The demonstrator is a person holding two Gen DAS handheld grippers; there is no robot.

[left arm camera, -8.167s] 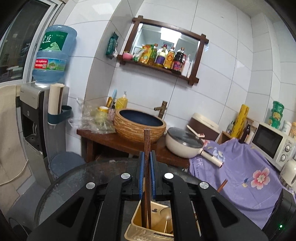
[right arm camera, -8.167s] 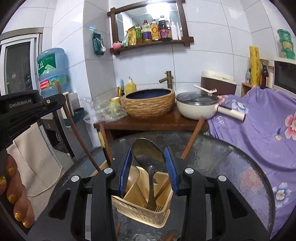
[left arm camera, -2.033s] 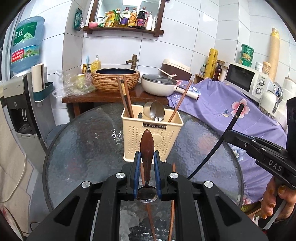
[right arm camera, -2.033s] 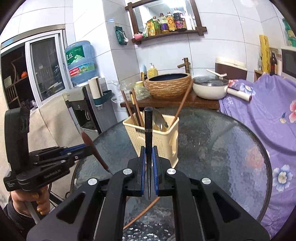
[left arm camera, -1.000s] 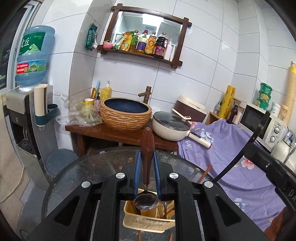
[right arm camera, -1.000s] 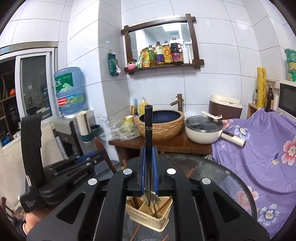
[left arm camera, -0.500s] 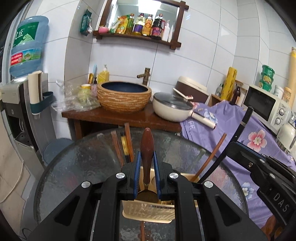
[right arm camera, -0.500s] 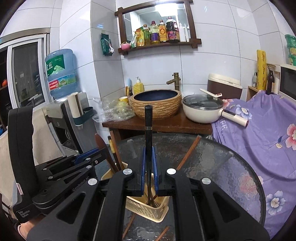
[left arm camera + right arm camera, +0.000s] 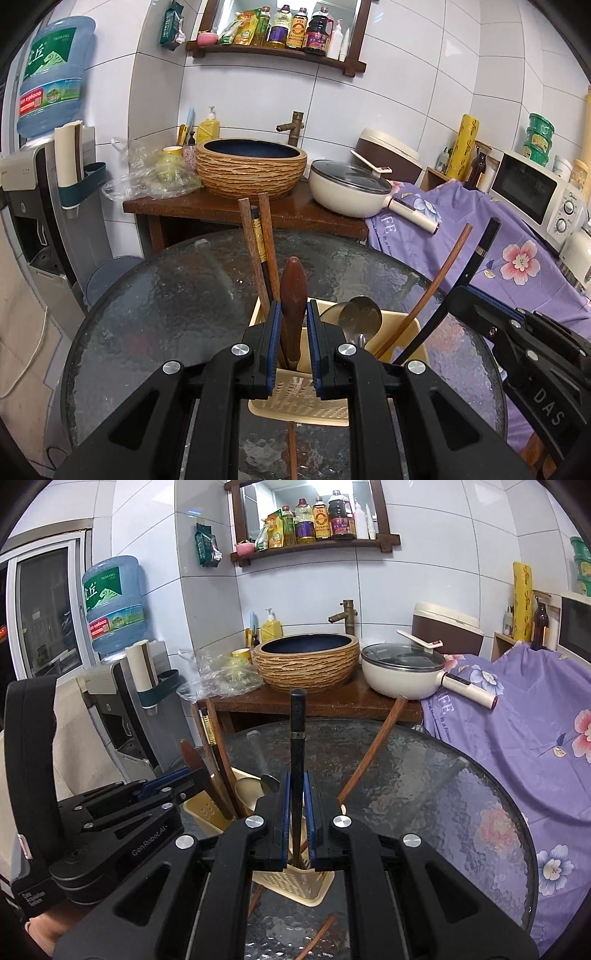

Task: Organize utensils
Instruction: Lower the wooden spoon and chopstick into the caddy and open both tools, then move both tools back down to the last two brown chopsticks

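Note:
A cream plastic utensil basket (image 9: 410,332) stands on the round glass table (image 9: 166,306); it also shows in the right wrist view (image 9: 207,812). My left gripper (image 9: 291,332) is shut on a brown wooden-handled spoon (image 9: 293,291), held upright with its lower end inside the basket. My right gripper (image 9: 296,812) is shut on a black chopstick (image 9: 297,731), its lower tip down in the basket. Wooden chopsticks (image 9: 258,236), metal spoons (image 9: 360,314) and a slanted brown chopstick (image 9: 439,277) stand in the basket.
Loose wooden chopsticks (image 9: 317,938) lie on the glass in front of the basket. Behind the table are a wooden counter with a woven basin (image 9: 251,166), a cream pan (image 9: 351,188), a purple floral cloth (image 9: 498,243), a microwave (image 9: 532,192) and a water dispenser (image 9: 33,177).
Both grippers have come lower over the basket. The spoon and the black chopstick now reach down inside it. Both jaws stay shut.

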